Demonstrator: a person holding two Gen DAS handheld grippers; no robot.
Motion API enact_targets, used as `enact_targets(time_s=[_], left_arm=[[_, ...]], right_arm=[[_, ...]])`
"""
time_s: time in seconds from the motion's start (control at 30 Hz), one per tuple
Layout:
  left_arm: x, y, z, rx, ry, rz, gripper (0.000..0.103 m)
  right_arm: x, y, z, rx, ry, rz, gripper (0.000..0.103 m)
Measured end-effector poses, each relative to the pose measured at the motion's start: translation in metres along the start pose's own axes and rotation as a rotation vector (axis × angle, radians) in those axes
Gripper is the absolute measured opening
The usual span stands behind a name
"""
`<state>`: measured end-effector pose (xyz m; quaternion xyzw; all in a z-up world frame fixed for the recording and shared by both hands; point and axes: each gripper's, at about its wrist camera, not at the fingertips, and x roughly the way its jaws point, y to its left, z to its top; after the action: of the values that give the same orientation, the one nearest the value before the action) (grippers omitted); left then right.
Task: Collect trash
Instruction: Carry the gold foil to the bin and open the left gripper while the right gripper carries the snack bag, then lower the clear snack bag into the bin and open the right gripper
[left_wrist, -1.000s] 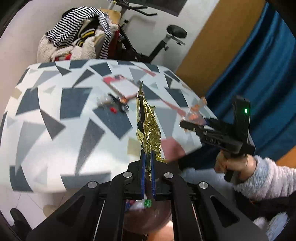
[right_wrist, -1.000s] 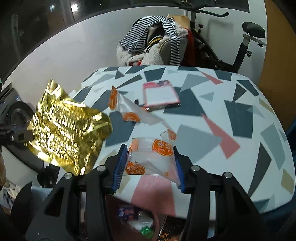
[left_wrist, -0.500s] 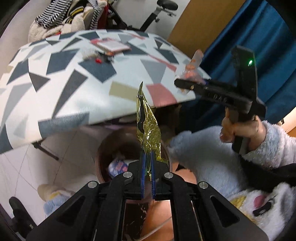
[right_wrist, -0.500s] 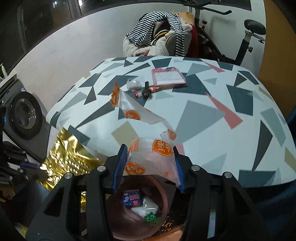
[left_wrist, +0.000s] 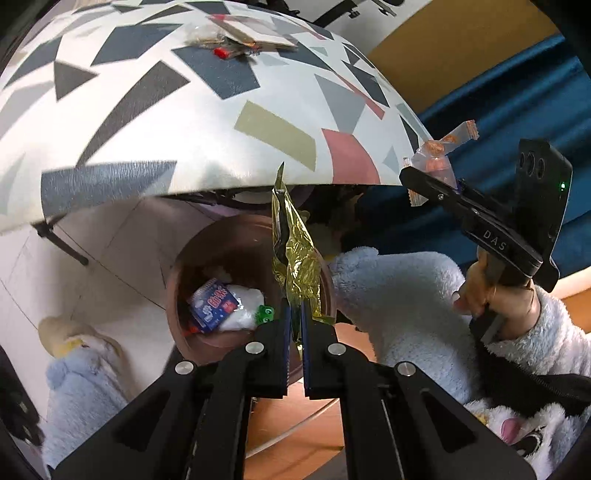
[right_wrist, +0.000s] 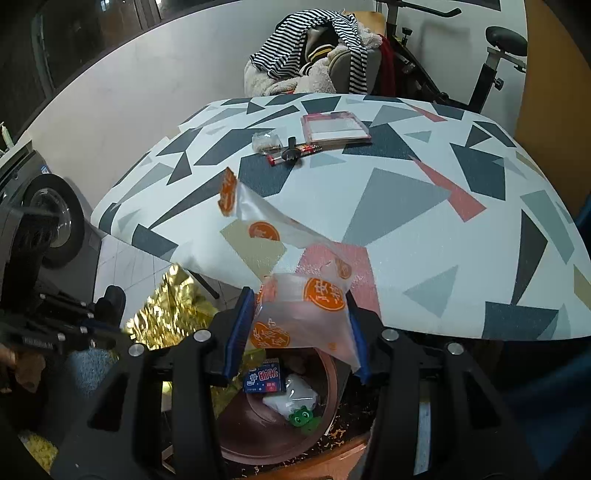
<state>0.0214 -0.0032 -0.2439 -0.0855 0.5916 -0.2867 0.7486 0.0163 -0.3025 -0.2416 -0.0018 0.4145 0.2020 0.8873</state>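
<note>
Some trash already lay in the brown bin (left_wrist: 207, 258). The left hand-held gripper (left_wrist: 294, 325) pinched gold foil (left_wrist: 295, 258) over its rim, the right hand-held gripper (right_wrist: 295, 332) clamped a clear wrapper (right_wrist: 299, 314); scraps (right_wrist: 291, 149) remained at the table's (right_wrist: 406, 206) twelve o'clock.

Both hand-held grippers (left_wrist: 293, 325) (right_wrist: 301, 332) clamped, angled down

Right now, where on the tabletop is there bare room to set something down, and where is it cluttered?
The tabletop is bare across its near half and right side, from the pink triangle to the near edge. Clutter sits at the far middle: a pink-edged pad, a small clear packet and a red pen. Below the edge, the brown bin already holds trash.
</note>
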Motion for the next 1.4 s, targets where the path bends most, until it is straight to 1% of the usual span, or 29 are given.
enact_targets(time_s=[0.13,0.37,0.53,0.63,0.7,0.73,0.77,0.9,0.97,1.07,1.1,1.17,1.27,1.37,1.4], left_arm=[[0.003,-0.011,0.007,0.08,0.032,0.045,0.006],[0.028,-0.023,0.01,0.148,0.094,0.075,0.006],[0.053,-0.022,0.014,0.139,0.148,0.076,0.006],[0.064,-0.023,0.015,0.142,0.166,0.072,0.007],[0.067,-0.024,0.017,0.129,0.161,0.047,0.018],[0.066,-0.023,0.017,0.118,0.152,0.027,0.039],[0.065,-0.022,0.017,0.113,0.138,0.021,0.055],[0.056,-0.023,0.019,0.114,0.086,0.03,0.063],[0.047,-0.023,0.019,0.112,0.045,0.048,0.07],[0.027,-0.027,0.017,0.113,-0.058,0.083,0.079],[0.022,-0.029,0.016,0.115,-0.084,0.098,0.081],[0.011,-0.032,0.008,0.124,-0.154,0.154,0.085],[-0.001,-0.036,-0.004,0.119,-0.244,0.207,0.086],[-0.016,-0.036,-0.02,0.087,-0.353,0.263,0.088],[-0.019,-0.035,-0.022,0.073,-0.373,0.27,0.089]], right_arm=[[0.001,-0.004,-0.003,0.014,0.003,-0.002,0.048],[0.002,-0.004,-0.007,0.01,0.014,-0.006,0.048],[0.005,-0.007,-0.01,0.018,0.023,-0.009,0.048],[0.007,-0.01,-0.014,0.025,0.031,-0.008,0.048],[0.01,-0.012,-0.017,0.03,0.039,-0.009,0.048],[0.01,-0.012,-0.018,0.031,0.04,-0.009,0.048],[0.011,-0.013,-0.02,0.033,0.044,-0.008,0.048],[0.016,-0.013,-0.025,0.038,0.056,-0.001,0.048],[0.018,-0.012,-0.028,0.038,0.06,0.003,0.048],[0.022,-0.006,-0.032,0.031,0.067,0.014,0.048],[0.024,-0.003,-0.034,0.023,0.071,0.019,0.048],[0.027,0.001,-0.037,0.01,0.079,0.027,0.048],[0.033,0.007,-0.044,-0.008,0.093,0.031,0.048],[0.041,0.013,-0.053,-0.014,0.104,0.04,0.048],[0.043,0.015,-0.055,-0.02,0.107,0.04,0.048]])
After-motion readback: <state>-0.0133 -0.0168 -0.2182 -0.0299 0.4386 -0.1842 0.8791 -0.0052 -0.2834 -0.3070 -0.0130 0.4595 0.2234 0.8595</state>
